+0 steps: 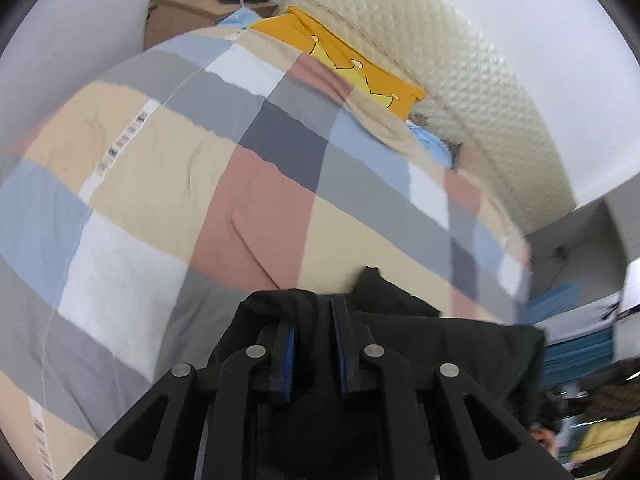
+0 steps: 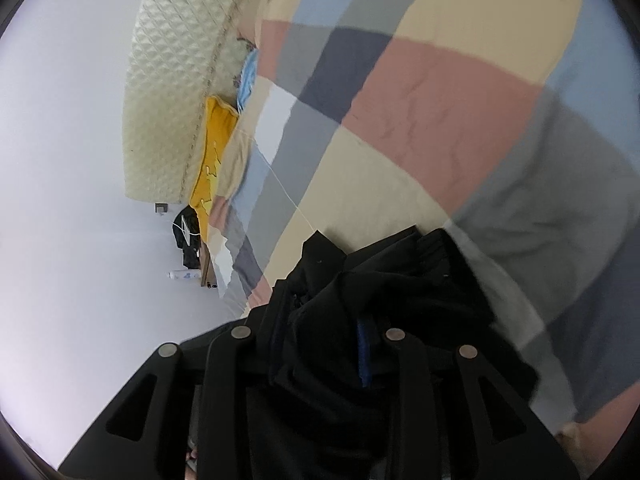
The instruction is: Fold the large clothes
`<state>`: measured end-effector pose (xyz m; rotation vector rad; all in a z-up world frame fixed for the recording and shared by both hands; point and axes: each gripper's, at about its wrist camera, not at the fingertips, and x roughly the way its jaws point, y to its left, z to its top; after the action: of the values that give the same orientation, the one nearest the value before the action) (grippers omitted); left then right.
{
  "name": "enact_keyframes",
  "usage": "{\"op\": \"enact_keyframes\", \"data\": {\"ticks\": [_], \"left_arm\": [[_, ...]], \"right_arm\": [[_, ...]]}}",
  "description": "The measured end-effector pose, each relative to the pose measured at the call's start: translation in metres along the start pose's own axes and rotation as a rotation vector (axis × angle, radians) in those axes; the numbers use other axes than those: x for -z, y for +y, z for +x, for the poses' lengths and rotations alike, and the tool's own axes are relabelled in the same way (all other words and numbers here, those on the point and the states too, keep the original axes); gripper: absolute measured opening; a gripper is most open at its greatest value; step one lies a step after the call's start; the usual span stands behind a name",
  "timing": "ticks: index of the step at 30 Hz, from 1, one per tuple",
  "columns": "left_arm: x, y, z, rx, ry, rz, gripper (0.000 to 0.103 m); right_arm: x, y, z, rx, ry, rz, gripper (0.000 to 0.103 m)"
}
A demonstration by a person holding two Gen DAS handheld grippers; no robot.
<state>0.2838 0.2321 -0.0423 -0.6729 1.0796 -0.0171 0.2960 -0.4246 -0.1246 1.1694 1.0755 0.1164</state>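
Across the bed [image 1: 132, 184], a checked quilt offers the broad flat surface the folding needs. At its near edge lies the black garment [image 1: 420, 332], bunched and draped over both grippers. Left gripper [image 1: 314, 344]: fingers slightly apart, cloth lying between them; right gripper [image 2: 320, 344]: buried in cloth, grip unclear. Far off, a yellow pillow [image 1: 360, 68] and headboard [image 1: 440, 40] obstruct nothing.

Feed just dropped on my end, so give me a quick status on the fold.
Left gripper and right gripper both amid the black garment, grip unclear. Garment bunched over checked duvet. Nothing in the way.
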Motion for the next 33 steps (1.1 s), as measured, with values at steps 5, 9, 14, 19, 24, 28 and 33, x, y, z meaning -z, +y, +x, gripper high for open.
{"op": "enact_keyframes", "data": {"ticks": [5,9,14,19,24,28,33], "left_arm": [[0.007,-0.001,-0.057,-0.058,-0.12,0.092,0.061],[0.031,-0.015,-0.085,-0.077,-0.199,0.208,0.061],[0.092,-0.042,-0.073,0.062,-0.238,0.321,0.061],[0.147,-0.076,-0.017,0.065,-0.241,0.443,0.061],[0.167,-0.104,0.041,-0.055,-0.248,0.55,0.061],[0.165,-0.122,0.069,-0.102,-0.288,0.592,0.061],[0.137,-0.132,0.105,-0.162,-0.319,0.576,0.061]], "right_arm": [[0.004,0.023,-0.052,0.07,-0.101,-0.128,0.048],[0.021,0.054,-0.076,0.104,-0.136,-0.283,0.048],[0.08,0.093,-0.067,0.132,-0.154,-0.57,0.048],[0.146,0.101,-0.019,0.164,-0.135,-0.825,0.052],[0.179,0.091,0.039,0.242,-0.149,-1.004,0.052],[0.178,0.09,0.071,0.346,-0.231,-1.048,0.056],[0.156,0.097,0.106,0.311,-0.263,-1.04,0.073]]}}
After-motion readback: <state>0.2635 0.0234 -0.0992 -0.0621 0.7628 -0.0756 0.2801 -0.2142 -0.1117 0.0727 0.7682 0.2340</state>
